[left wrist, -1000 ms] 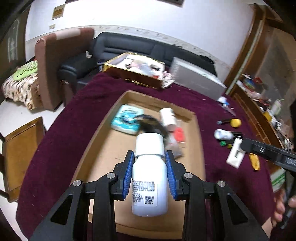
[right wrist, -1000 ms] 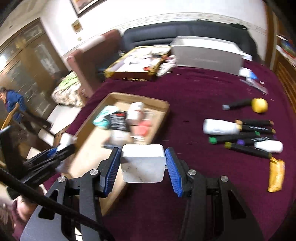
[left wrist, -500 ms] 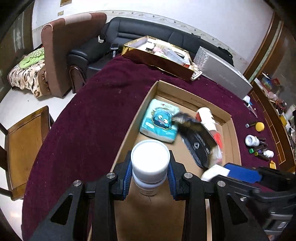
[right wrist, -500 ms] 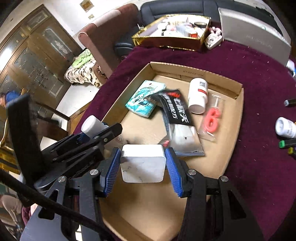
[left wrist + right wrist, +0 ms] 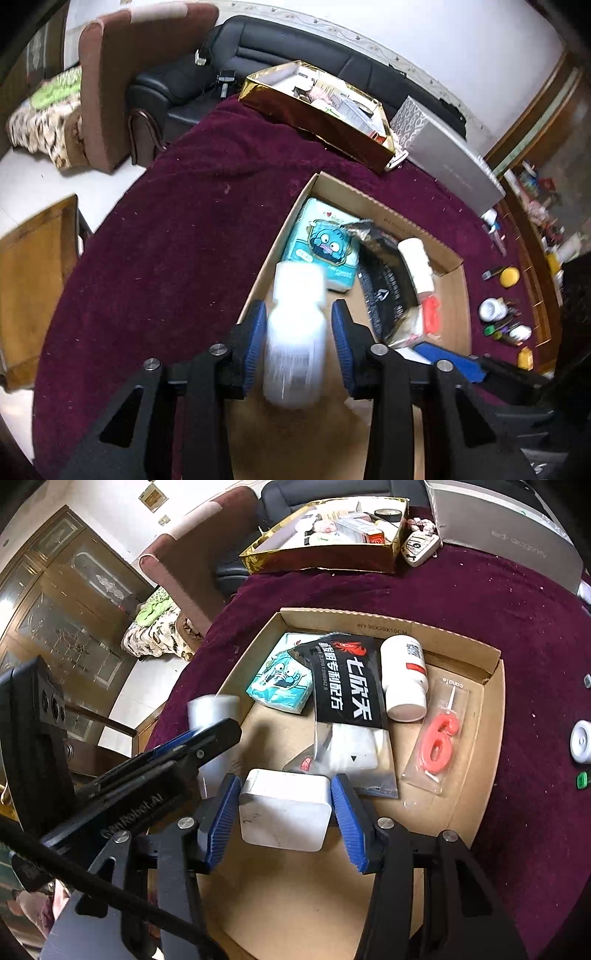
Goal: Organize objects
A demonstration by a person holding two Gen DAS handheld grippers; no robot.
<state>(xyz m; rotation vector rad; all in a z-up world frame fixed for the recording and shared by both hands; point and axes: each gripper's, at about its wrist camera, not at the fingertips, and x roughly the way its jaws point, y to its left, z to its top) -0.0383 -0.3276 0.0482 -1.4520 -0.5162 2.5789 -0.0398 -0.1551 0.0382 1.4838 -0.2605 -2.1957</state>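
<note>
L gripper (image 5: pixel 297 325) jaws have just been opening; bottle (image 5: pixel 295 332) between them, blurred, seemingly dropping into box (image 5: pixel 491 716); could roll onto tissue pack (image 5: pixel 325 243). R gripper (image 5: pixel 284 805) holds white block (image 5: pixel 284 808) low over box; grippers close, may collide.

The left tool (image 5: pixel 297 332) is seen over the near end of a cardboard box (image 5: pixel 448 295) on the maroon-covered bench (image 5: pixel 177 240). Its jaws have just been opening; a blurred white bottle (image 5: pixel 295 332) is seen between the blue pads, with a small gap at the right pad. A teal tissue pack (image 5: pixel 323 243) lies beyond.
</note>
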